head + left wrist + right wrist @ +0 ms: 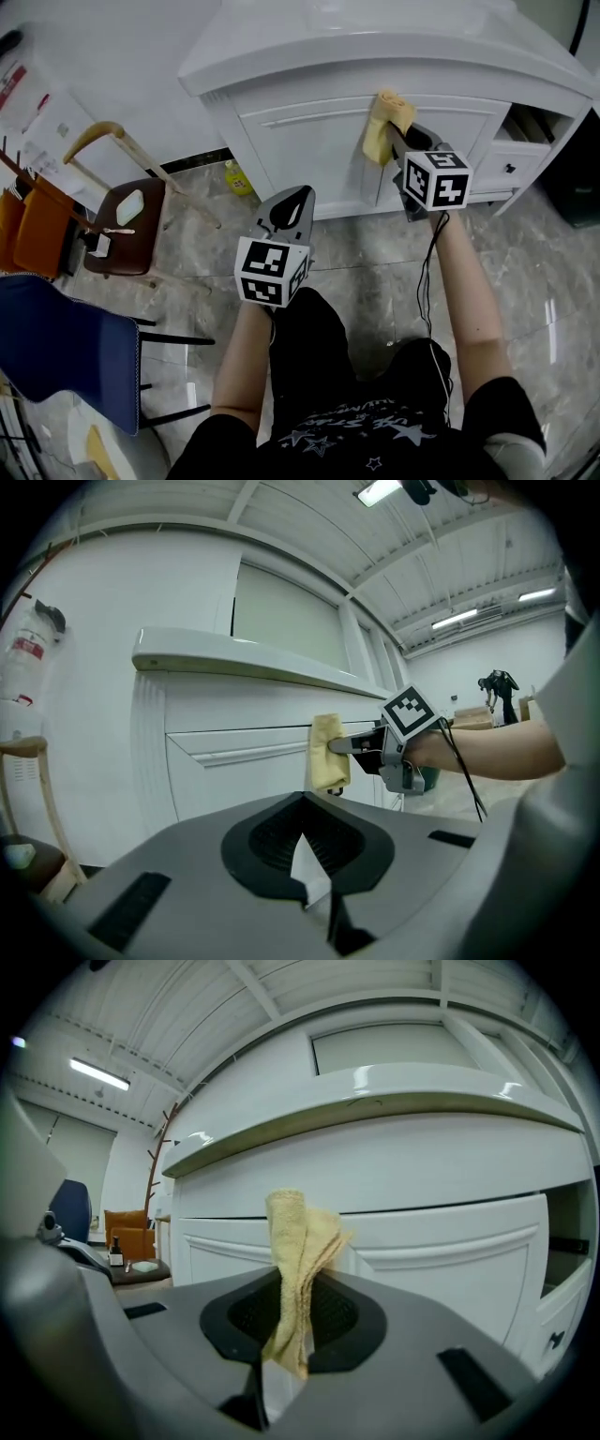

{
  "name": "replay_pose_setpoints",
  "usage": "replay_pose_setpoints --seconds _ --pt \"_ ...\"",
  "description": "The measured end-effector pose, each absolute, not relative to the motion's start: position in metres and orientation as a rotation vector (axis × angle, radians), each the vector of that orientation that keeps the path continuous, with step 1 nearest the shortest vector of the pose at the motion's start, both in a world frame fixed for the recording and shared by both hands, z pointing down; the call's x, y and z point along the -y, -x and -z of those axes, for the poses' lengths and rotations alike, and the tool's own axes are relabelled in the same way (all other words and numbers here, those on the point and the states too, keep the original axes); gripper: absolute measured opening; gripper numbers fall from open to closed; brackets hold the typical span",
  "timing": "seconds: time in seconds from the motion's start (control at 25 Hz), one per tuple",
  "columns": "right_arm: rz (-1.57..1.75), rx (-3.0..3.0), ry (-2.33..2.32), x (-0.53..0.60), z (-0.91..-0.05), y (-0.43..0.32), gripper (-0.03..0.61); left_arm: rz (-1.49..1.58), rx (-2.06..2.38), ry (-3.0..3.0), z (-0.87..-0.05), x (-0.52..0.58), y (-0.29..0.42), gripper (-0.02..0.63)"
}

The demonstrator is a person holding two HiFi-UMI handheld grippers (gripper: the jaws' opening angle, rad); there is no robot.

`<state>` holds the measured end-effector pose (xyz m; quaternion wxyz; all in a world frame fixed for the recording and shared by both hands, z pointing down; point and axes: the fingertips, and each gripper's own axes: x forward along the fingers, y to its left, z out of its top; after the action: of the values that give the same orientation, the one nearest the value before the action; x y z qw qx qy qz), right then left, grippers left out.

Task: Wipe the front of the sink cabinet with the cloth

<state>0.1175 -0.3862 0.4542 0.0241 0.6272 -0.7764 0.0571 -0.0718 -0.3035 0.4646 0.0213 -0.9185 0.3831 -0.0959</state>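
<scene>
Left gripper fingers together, empty; right gripper fingers pinch cloth at cabinet door; yellow bottle only in head view.

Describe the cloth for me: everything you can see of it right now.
The cloth is pale yellow, looks like soft terry, and is bunched into loose vertical folds. The right gripper is shut on it, with most of the cloth sticking out beyond the grip. It is held up to the white cabinet front, at the upper door panel just under the countertop. Actual contact with the panel cannot be confirmed. Nothing else touches it.
</scene>
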Motion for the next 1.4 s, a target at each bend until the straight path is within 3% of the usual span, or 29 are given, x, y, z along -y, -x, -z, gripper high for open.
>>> replay_pose_setpoints --seconds 0.24,1.0,1.4 --pt "-0.151 2.481 -1.874 0.375 -0.45 -0.095 0.063 0.316 -1.213 2.847 -0.478 0.303 0.083 0.015" --pt "-0.039 2.663 -1.369 0.41 -0.502 0.123 0.063 0.34 -1.5 2.774 -0.505 0.307 0.208 0.015" --pt "-0.074 2.556 -1.51 0.424 -0.518 0.078 0.063 0.368 -1.44 2.791 -0.508 0.305 0.184 0.015"
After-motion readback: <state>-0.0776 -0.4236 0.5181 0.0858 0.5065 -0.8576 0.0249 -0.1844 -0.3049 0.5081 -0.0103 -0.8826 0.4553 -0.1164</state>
